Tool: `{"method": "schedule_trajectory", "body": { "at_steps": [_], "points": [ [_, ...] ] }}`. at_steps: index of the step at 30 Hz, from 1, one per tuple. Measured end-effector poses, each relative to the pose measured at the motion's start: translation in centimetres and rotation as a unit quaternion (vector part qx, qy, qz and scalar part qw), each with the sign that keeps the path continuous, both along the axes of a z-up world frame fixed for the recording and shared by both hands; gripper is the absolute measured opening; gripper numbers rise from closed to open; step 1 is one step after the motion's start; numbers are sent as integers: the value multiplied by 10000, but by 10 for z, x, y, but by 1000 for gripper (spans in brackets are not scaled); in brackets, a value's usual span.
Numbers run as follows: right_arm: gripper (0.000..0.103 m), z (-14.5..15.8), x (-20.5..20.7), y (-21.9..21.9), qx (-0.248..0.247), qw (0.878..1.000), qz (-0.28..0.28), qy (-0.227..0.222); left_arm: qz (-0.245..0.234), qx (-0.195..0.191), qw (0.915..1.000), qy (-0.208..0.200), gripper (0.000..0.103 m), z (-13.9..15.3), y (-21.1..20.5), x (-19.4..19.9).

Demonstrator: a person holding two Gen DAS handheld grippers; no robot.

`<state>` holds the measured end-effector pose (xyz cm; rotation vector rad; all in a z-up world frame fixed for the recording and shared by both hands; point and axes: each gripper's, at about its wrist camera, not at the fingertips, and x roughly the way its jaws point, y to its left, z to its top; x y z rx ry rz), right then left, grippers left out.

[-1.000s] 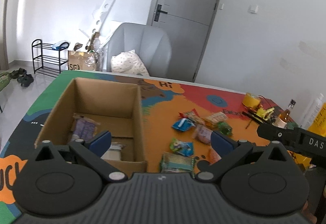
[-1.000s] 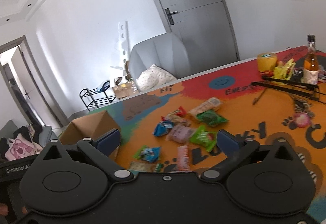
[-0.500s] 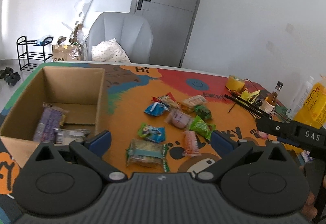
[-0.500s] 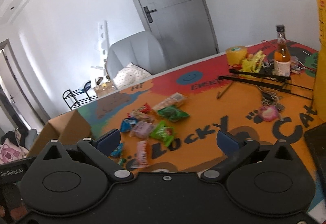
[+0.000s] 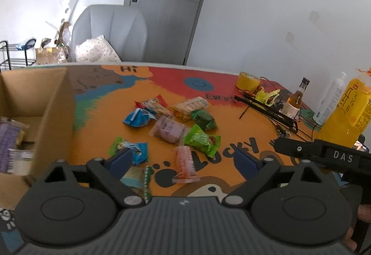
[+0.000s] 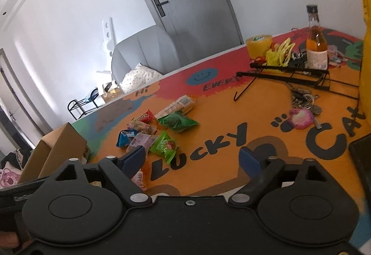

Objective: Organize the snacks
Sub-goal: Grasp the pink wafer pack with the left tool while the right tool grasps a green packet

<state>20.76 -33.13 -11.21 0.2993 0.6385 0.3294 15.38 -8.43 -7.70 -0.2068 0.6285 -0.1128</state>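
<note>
Several snack packets lie loose on the orange table mat: a pink one, a bright green one, a purple one, a blue one and a dark green one. An open cardboard box at the left holds a purple packet. My left gripper is open and empty, above the pink packet. My right gripper is open and empty, right of the bright green packet. The box corner shows at its left.
At the right stand a yellow tape roll, a glass bottle, a black wire rack, a white bottle and a big yellow jug. Keys lie on the mat. A grey chair stands behind the table.
Both grippers have swung right, away from the box and toward the loose snacks and the table's right side. Both stay open and empty.
</note>
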Motion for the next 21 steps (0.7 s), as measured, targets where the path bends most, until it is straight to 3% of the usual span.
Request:
{"method": "schedule_trajectory", "body": {
  "at_steps": [5, 10, 20, 21],
  "points": [
    [80, -10, 15, 1, 86, 9998, 102, 147, -47, -107, 9998, 177, 79, -13, -3, 17],
    [74, -18, 27, 3, 138, 9993, 183, 289, -62, -226, 9987, 459, 61, -28, -7, 36],
    [71, -35, 51, 10, 278, 9971, 489, 515, -75, -179, 9963, 832, 41, -52, -15, 66],
    [71, -37, 53, 11, 293, 9968, 510, 537, -70, -158, 9957, 911, 31, -55, -16, 69]
  ]
}}
